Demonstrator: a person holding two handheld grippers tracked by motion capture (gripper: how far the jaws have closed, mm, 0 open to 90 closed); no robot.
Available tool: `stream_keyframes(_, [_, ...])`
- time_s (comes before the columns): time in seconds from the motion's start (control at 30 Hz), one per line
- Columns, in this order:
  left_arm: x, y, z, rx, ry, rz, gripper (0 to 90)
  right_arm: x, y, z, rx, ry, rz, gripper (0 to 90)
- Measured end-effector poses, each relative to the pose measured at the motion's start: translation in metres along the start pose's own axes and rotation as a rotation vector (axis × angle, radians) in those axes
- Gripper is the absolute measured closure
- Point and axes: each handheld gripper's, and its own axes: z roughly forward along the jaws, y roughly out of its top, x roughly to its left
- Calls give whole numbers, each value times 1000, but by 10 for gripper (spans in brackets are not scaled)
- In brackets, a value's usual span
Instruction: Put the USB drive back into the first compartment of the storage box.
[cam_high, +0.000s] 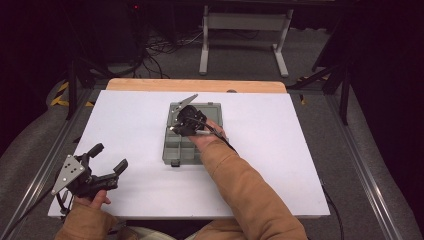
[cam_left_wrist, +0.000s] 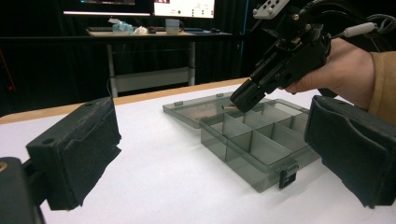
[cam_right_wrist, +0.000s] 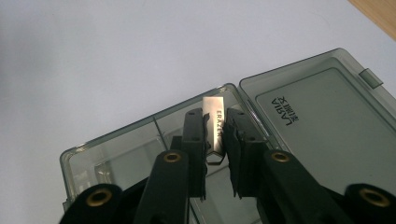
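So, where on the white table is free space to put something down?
The white table is bare to the right of the grey compartment box, and also between the box and the left gripper. Beyond the open lid a bare strip runs to the wooden edge. It is crowded over the box, where the right gripper holds a small metal piece.

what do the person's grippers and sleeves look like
Both grippers, left gripper and right gripper, are black with grey three-cornered top plates and trailing black cables. Left gripper's pads are blocky black foam. Brass-coloured rivets mark the right's arms. Sleeves are tan.
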Motion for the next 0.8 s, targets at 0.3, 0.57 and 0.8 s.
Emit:
stream_keyframes(0.3, [0,0,0,0,0,0,40,0,-2,11,13,5,6,786])
stream_keyframes(0.57, [0,0,0,0,1,1,40,0,-3,19,30,6,7,786])
stream_keyframes(0.8, [0,0,0,-1,1,0,40,0,-4,24,38,7,5,786])
